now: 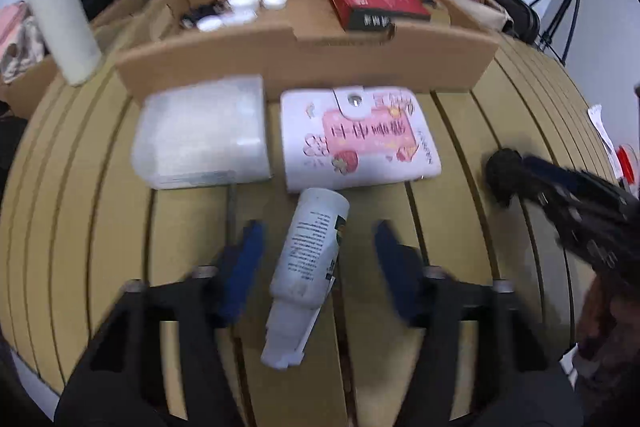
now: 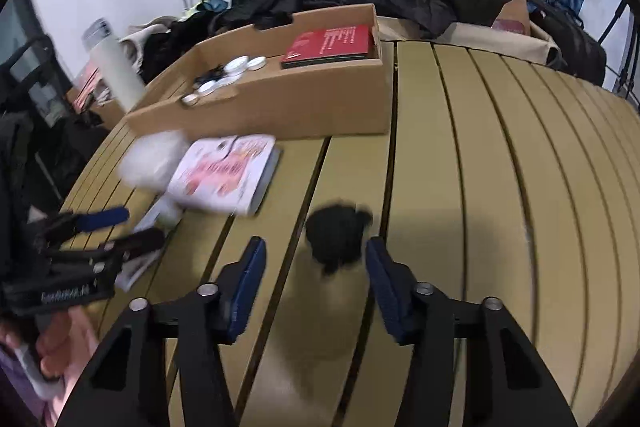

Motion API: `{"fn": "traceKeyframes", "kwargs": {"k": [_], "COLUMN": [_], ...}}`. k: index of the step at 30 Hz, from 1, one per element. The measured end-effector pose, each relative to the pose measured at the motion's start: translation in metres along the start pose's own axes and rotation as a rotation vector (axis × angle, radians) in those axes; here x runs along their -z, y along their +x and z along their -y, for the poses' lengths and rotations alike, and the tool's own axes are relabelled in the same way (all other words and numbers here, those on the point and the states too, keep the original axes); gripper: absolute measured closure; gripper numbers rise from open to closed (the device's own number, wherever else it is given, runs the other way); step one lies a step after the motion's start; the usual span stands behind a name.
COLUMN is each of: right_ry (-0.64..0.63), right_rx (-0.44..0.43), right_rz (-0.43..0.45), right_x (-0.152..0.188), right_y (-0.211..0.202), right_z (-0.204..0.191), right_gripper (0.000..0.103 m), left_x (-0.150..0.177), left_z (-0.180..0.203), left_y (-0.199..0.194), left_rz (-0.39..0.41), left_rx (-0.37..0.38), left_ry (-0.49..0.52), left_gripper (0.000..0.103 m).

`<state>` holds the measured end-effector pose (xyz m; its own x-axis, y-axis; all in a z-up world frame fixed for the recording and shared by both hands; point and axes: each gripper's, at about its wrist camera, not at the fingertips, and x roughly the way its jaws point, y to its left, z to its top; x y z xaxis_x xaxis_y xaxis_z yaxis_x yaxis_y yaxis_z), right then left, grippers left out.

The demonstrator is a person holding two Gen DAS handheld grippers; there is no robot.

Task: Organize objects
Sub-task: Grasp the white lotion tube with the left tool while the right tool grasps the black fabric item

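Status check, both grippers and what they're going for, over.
Left gripper open, straddling white bottle. Right gripper open around black clump. Nothing in the way.

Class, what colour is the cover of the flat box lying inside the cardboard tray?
Red, with a dark spine; clearest in the left wrist view.

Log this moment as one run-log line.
left gripper: open around white bottle | right gripper: open around black clump | cardboard tray: red book, white lids
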<state>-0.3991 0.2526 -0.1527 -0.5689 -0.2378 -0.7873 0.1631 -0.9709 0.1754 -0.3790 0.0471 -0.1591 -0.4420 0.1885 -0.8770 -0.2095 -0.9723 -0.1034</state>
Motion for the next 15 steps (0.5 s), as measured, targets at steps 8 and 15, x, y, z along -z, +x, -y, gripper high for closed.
{"fn": "traceKeyframes", "kwargs": {"k": [8,15], "right_ry": [-0.004,0.000], "right_rx": [-0.006,-0.046], "right_rz": [0.021,0.060], "right_x": [-0.001,0.009], "right_y": [0.006,-0.040], "right_z": [0.002,0.001], "right_gripper": [0.068,0.069], "left_x": [0.007,0.028], "left_z": [-0.001,0.007], "left_y": [0.003,-0.066], "left_rz": [-0.002,0.076], "left_rx": [0.003,0.010], "left_ry": [-0.004,-0.033], "left_gripper": [0.079,0.079]}}
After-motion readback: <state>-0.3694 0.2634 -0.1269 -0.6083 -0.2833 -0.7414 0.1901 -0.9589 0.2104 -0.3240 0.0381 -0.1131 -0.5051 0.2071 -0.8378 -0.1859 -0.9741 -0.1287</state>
